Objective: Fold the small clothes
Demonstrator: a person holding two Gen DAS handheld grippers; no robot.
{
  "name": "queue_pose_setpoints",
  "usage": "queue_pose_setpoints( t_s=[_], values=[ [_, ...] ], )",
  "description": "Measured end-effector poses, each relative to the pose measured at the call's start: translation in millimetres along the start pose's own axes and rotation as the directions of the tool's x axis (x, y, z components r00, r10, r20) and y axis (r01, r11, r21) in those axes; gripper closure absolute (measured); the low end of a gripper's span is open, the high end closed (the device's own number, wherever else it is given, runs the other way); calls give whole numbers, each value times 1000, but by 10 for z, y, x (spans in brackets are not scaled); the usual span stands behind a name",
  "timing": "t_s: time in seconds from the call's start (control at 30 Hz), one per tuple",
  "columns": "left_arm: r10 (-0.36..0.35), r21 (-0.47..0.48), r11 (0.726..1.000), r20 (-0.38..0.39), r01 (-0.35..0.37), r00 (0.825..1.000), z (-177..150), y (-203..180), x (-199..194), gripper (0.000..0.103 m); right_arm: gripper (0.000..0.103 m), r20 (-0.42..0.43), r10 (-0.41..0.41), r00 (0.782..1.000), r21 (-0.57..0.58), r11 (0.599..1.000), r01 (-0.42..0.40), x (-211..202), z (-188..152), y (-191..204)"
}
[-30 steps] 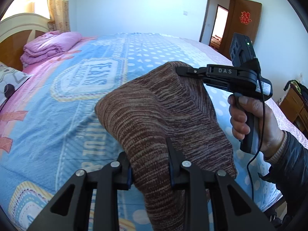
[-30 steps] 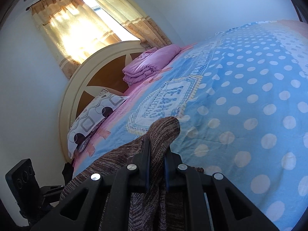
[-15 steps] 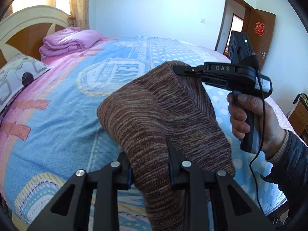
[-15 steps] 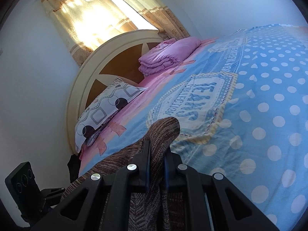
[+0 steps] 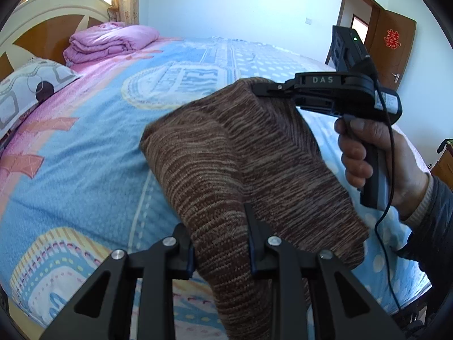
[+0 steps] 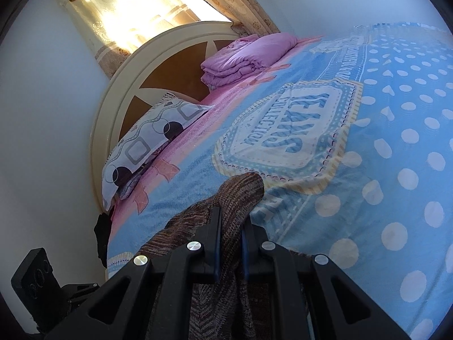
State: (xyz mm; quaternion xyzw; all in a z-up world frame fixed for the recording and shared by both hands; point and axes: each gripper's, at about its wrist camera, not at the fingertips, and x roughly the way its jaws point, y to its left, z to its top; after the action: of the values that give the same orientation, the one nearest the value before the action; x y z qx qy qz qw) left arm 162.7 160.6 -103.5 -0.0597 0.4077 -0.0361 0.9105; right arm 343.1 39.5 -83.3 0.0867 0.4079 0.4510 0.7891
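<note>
Headboard nearer; both tools (image 5: 219, 243) clamping knit (image 5: 240, 153).

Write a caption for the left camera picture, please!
Both grippers, left gripper and right gripper, pinch a brown knitted garment held up above the blue bedspread.

My black two-finger left gripper (image 5: 219, 243) is clamped on the brown marled knit garment (image 5: 240, 153), held low. My right hand (image 5: 376, 158) wraps the black right gripper (image 6: 230, 235), its fingers pinching the knit's upper corner.
</note>
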Motion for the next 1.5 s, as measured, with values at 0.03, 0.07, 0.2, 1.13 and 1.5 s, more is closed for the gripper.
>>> queue_pose_setpoints(
  t_s=[0.03,0.07,0.2,1.13,1.5],
  values=[
    [0,0,1000,-4,0,1000,-17,9,12,75,92,-5,-2,1000,2,1000,2,20,-11,-14],
    [1,0,1000,-8,-1,1000,-36,16,23,75,92,-11,-6,1000,3,1000,6,42,-26,-26],
    [2,-6,1000,-11,-2,1000,-92,39,66,75,92,-22,-27,999,5,1000,27,121,-85,-67],
    [55,-78,996,34,-52,998,-327,193,169,26,54,-96,-64,993,-16,998,63,-445,-921,193],
    [81,-90,993,40,-77,996,-330,228,130,6,100,-88,-191,978,-191,966,172,-1098,-1788,656]
  ],
)
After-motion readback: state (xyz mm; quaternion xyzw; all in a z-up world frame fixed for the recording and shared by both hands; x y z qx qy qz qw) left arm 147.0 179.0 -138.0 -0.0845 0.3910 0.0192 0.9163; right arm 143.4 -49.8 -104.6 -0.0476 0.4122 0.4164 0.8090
